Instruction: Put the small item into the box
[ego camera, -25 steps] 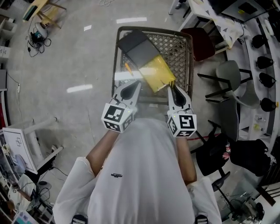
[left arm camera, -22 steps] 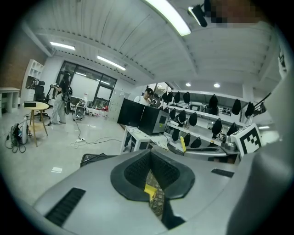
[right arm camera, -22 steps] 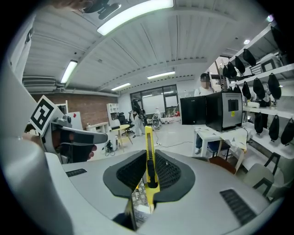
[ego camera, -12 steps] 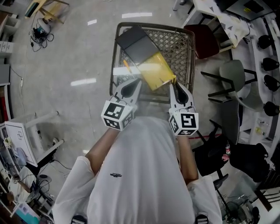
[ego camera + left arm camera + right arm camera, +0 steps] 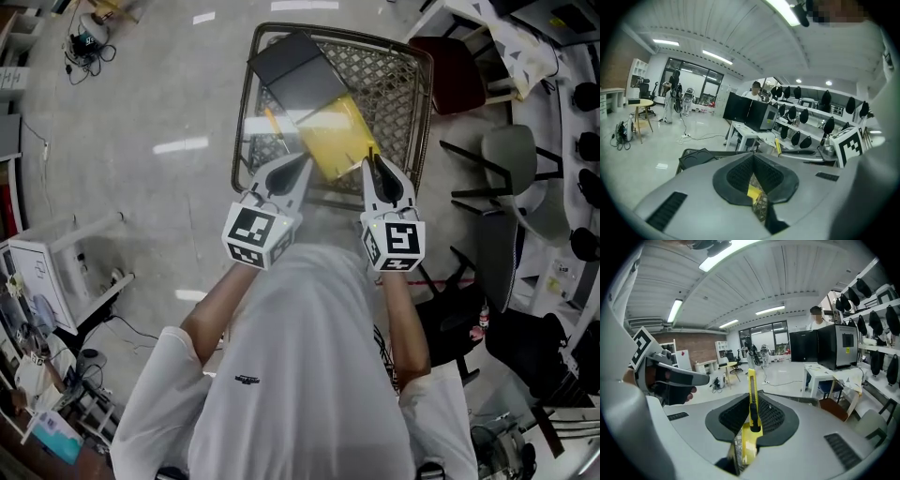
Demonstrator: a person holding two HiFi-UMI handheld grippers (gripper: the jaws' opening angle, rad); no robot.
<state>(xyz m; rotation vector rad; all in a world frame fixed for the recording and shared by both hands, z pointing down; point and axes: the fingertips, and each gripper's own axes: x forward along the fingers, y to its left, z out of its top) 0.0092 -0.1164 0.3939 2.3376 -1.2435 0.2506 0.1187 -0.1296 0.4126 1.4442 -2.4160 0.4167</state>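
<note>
Grey floor (image 5: 141,94), one wire cart (image 5: 394,84), one yellow box (image 5: 333,136), one knife (image 5: 751,394)

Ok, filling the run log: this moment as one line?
right gripper: shut on yellow utility knife | left gripper: shut, empty | yellow box: in wire basket, knife not yet inside

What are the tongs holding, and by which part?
The right tongs pinch a yellow utility knife by its lower part. The left tongs hold nothing.

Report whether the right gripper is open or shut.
Shut: the right gripper clamps a yellow cutter, its tip sticking out past the fingers.
</note>
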